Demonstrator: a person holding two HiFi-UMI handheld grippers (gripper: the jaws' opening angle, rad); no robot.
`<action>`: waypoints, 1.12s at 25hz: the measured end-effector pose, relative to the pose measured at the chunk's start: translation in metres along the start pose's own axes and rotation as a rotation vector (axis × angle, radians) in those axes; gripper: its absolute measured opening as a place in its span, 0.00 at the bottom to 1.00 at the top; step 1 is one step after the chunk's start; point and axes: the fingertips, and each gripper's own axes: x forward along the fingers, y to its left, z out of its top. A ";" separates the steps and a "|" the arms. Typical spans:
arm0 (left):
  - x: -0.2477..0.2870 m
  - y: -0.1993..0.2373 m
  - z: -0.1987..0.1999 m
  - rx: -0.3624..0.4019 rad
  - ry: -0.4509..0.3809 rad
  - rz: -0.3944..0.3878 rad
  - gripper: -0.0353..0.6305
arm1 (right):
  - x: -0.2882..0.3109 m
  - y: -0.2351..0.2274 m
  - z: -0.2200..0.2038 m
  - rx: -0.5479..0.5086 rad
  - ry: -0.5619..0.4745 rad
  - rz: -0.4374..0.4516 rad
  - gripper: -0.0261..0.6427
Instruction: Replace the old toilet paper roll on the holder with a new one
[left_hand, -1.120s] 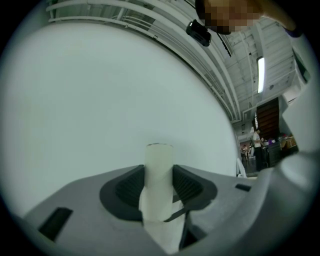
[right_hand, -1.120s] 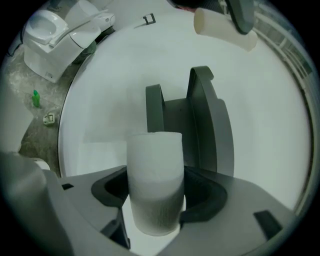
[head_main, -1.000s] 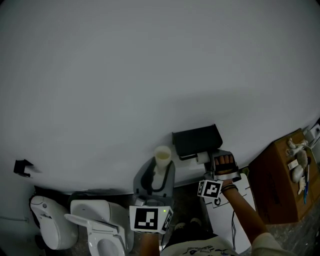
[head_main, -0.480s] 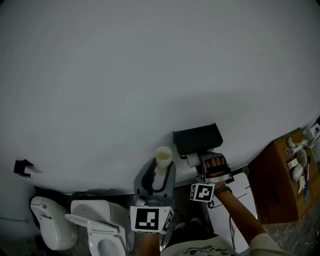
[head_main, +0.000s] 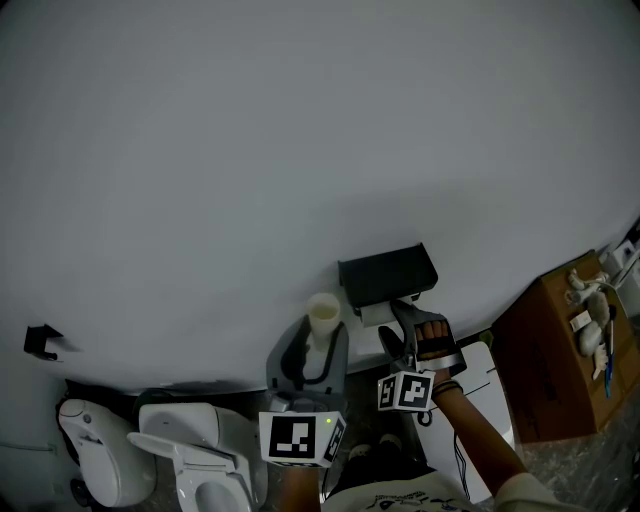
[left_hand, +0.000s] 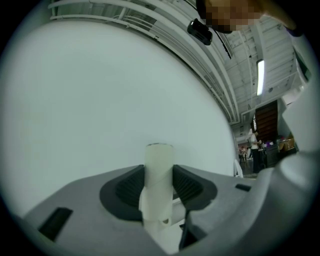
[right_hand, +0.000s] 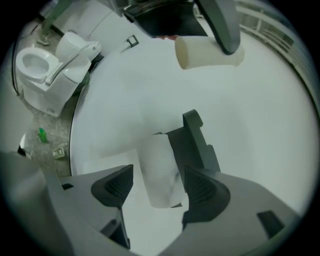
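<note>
Left gripper view shows the left hand-held gripper (left_hand: 159, 184) clamped on the old roll (left_hand: 159, 162), a bare cream tube that stands upright between its pads. So we judge the first half of the job done: the old roll is off the holder (head_main: 388, 275) and held to one side.

At the right hand-held gripper (right_hand: 159, 186) the jaws stand apart. The new roll (right_hand: 157, 165), white and fuller, lies between them, and a thin gap shows at each pad, so nothing is gripped. Just beyond the right-hand pad sits the holder's black bracket, which the new roll meets at its far end. We cannot tell whether it is seated all the way.

We read the step in hand as fitting the new roll. Next we would check that it sits home on the holder. If it does, we draw the open jaws straight back without catching the paper. If not, we close on it lightly and slide it further on.
</note>
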 end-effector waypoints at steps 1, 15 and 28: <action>0.000 -0.001 0.000 0.001 0.001 -0.004 0.33 | -0.005 0.001 0.001 0.051 -0.015 0.020 0.51; 0.009 -0.026 0.005 -0.002 -0.015 -0.051 0.33 | -0.076 -0.087 -0.030 1.042 -0.256 -0.027 0.51; 0.012 -0.040 0.015 0.002 -0.037 -0.067 0.33 | -0.116 -0.139 -0.081 1.315 -0.257 -0.266 0.09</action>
